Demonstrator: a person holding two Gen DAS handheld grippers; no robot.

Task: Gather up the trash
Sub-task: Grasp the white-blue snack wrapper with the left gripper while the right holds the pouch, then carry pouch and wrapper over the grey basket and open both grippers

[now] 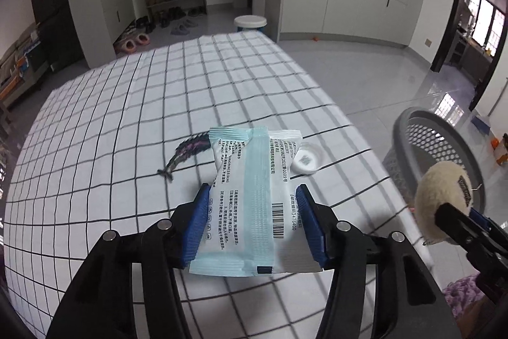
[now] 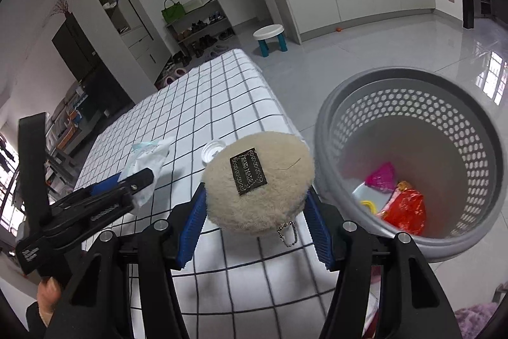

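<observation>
A: Counting what's here: two tools, one sealed packet, one fluffy pouch, one grey basket, one small round lid and one dark feathery scrap on the checked bench (image 1: 127,104)

B: Right. The left tool (image 1: 254,212) pinches the white and pale-blue packet (image 1: 250,196) by its two long edges, blue pads (image 1: 197,221) pressing each side. The packet's long axis runs straight away from the camera, far sealed end pointing across the bench, and it hangs lifted above the cloth

A: And the right tool (image 2: 254,205)?

B: It clamps the round cream pouch (image 2: 257,180) between its pads, label patch facing up, a bead chain dangling below. It sits over the bench edge, just beside the basket (image 2: 324,129)

A: What's inside the basket?

B: Three bits show: one red wrapper (image 2: 408,208), one pink piece (image 2: 381,175), one yellow piece (image 2: 368,205)

A: The lid (image 1: 306,161) and the scrap (image 1: 187,153) lie flat on the cloth beyond the packet
</observation>
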